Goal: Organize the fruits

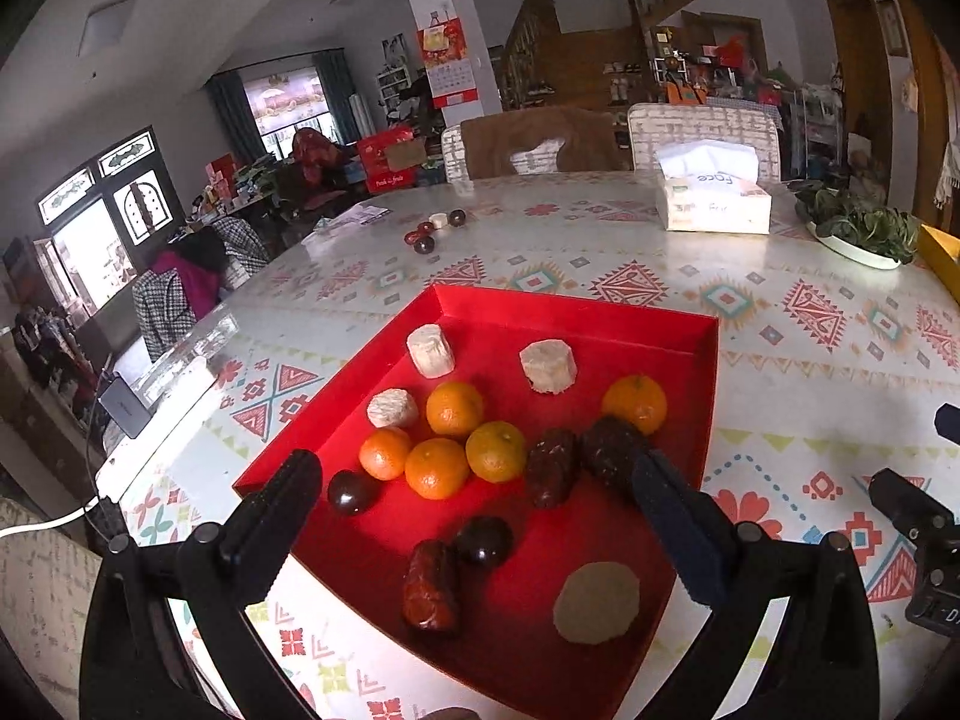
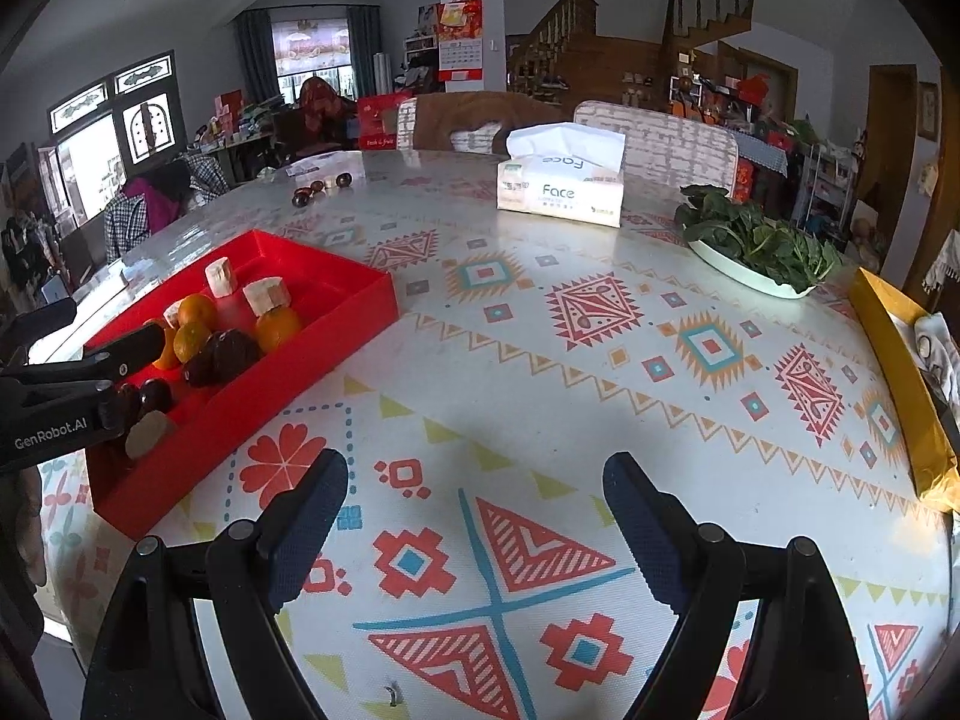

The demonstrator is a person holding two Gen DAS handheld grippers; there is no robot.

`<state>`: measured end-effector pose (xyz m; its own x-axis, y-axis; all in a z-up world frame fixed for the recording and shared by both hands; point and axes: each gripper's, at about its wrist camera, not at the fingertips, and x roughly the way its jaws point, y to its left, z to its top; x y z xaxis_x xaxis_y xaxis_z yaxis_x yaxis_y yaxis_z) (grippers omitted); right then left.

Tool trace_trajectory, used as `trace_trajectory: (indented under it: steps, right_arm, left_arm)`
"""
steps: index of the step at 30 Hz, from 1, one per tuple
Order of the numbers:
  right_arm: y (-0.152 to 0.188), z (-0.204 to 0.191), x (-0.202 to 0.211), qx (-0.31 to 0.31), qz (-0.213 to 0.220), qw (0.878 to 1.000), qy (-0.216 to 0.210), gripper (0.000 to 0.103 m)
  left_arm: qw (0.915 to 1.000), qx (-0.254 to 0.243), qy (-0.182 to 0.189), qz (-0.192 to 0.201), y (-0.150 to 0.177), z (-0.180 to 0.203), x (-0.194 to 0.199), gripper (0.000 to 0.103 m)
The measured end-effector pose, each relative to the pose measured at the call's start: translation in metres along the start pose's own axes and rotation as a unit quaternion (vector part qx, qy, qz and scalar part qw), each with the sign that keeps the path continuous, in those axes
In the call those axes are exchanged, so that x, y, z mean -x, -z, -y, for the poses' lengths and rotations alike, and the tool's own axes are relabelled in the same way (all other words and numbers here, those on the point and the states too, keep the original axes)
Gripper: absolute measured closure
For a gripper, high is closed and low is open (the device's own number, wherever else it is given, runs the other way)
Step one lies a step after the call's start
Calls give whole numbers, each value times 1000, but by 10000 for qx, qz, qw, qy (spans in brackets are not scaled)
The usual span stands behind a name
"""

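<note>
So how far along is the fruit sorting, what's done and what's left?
Mostly done, it looks: the red tray already holds five oranges, pale cylinders, dark pieces and a flat tan disc. Nothing is in hand: the left gripper hangs open over the tray, and the right gripper is open above bare tablecloth. Left: a small cluster of dark fruits far across the table.

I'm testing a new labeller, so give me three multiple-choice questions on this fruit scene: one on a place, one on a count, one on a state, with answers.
1. Where is the tissue box?
A. In the red tray
B. On the table beyond the tray
C. On a chair

2. How many oranges lie in the red tray?
A. Three
B. Five
C. Seven

3. How is the right gripper?
A. Open, holding nothing
B. Shut on an orange
C. Shut on a date

Answers: B, it stands on the tablecloth; B, five show in the left wrist view; A, bare cloth between its fingers.
</note>
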<state>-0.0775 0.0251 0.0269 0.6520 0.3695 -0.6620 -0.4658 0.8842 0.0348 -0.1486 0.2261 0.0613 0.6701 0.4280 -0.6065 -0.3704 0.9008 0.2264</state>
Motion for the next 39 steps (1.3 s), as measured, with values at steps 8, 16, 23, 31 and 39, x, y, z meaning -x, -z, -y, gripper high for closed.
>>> trace_trajectory:
  steps: [8, 16, 23, 31, 39]
  right_arm:
    - [0, 0, -1, -23, -39, 10000, -7, 13]
    - [1, -1, -2, 27, -39, 10000, -8, 12]
    - [-2, -18, 4, 337, 50, 9994, -102, 12]
    - [-24, -85, 12, 1001, 88, 9931, -606, 12]
    - [-18, -122, -1, 1116, -117, 9902, -831, 12]
  left_arm:
    - [10000, 6, 15, -43, 3, 0, 0, 0]
    - [9984, 233, -241, 453, 5, -9, 9, 0]
    - [9950, 787, -30, 612, 2, -46, 17, 0]
    - [9910, 1167, -194, 631, 4, -80, 23, 0]
    - [9909, 1221, -166, 548, 13, -90, 21, 0]
